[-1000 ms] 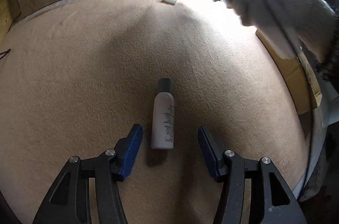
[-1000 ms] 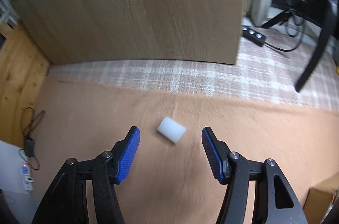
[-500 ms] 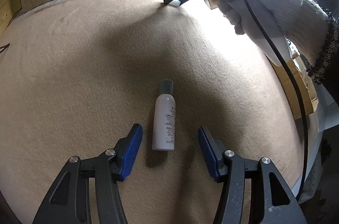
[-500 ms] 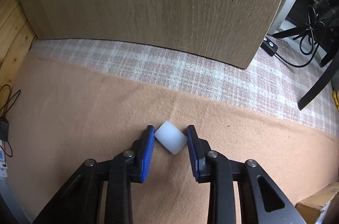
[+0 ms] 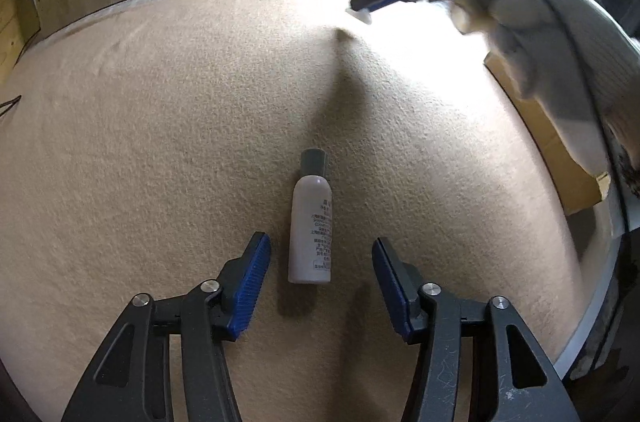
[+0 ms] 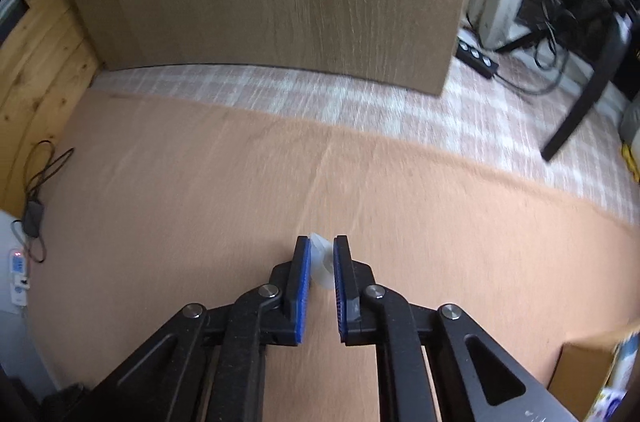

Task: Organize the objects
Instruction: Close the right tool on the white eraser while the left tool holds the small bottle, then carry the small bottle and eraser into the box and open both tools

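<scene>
Right gripper [image 6: 320, 262], jaws just closed, pinching a small white translucent block [image 6: 322, 264] above peach felt mat [image 6: 200, 182]. Left gripper [image 5: 320, 278] spread either side of a white grey-capped plastic bottle [image 5: 311, 226], not touching.

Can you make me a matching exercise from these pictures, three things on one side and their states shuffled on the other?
Things:
1. white bottle
2. small white block
3. left gripper

States:
A. open, pads apart on either side of something
B. pinched between blue pads
C. lying flat on the tan blanket, grey cap pointing away

Pairs: 1-C, 2-B, 3-A
</scene>
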`<state>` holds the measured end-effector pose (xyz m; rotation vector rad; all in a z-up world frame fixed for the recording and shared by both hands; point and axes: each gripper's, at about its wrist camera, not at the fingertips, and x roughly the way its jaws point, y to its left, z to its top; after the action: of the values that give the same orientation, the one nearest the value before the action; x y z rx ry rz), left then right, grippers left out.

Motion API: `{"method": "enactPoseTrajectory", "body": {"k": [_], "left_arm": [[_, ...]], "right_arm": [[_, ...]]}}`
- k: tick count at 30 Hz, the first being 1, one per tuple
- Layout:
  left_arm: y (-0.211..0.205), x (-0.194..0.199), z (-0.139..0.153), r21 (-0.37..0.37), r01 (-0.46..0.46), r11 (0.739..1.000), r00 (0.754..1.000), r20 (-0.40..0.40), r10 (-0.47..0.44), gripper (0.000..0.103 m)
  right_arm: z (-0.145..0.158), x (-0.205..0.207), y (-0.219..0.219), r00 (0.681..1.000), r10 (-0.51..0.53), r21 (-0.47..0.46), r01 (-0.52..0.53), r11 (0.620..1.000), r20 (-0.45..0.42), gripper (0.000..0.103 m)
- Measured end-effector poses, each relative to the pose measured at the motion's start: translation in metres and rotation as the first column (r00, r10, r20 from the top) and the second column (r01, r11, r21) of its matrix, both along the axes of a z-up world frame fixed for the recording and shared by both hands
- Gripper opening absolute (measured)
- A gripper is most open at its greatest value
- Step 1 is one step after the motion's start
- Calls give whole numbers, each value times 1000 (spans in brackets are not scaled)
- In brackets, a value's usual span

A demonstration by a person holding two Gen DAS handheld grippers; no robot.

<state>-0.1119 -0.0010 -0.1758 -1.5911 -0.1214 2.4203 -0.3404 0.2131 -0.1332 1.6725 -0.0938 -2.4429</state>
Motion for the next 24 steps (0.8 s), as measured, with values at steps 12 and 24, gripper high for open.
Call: {"method": "enactPoseTrajectory", "body": {"k": [12, 24], "left_arm": [[-13, 0, 1, -23, -37, 999, 999, 17, 37, 32], [-5, -12, 2, -74, -42, 996, 999, 10, 43, 22]], "right_arm": [[11, 117, 5, 999, 26, -131, -31, 991, -36, 10], [20, 202, 23, 998, -14, -201, 1, 980, -67, 10]]}}
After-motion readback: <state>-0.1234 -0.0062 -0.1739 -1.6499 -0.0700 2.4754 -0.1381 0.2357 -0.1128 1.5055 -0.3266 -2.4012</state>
